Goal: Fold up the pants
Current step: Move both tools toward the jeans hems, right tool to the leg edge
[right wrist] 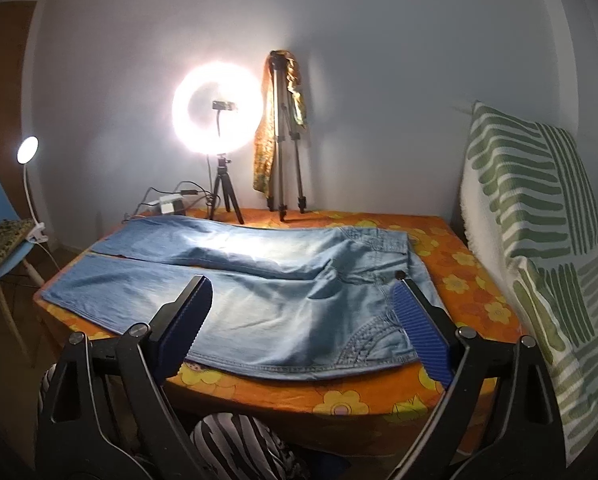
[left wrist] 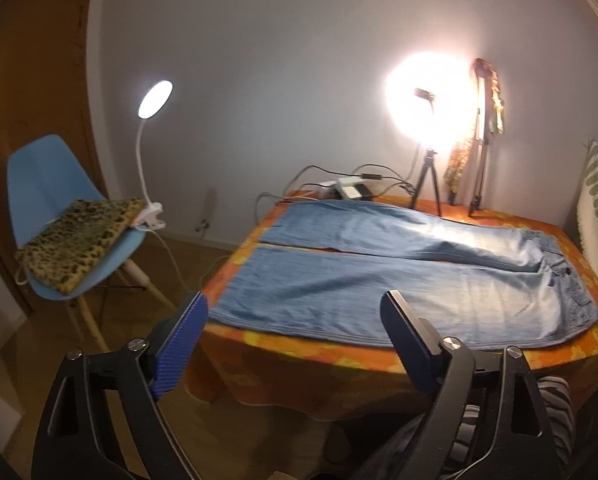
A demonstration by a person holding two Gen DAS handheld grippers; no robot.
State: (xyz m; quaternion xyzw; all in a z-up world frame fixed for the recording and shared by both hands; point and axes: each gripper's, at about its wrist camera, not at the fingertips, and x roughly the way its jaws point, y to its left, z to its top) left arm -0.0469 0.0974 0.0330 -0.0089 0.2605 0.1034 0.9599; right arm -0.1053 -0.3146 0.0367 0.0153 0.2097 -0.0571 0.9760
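Jeans [right wrist: 235, 280] lie spread flat, legs side by side, on a bench [right wrist: 451, 268] draped in orange flowered cloth. Left gripper [left wrist: 299, 304] and right gripper [right wrist: 303, 292] hover at the near edge, jaws released, nothing between them; a ring light [right wrist: 217, 108] glows behind.

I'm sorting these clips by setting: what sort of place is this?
Probably a room at home, set up for filming: jeans lie on a table with a flowered cloth, a ring light stands by the wall, and a blue chair stands beside it.
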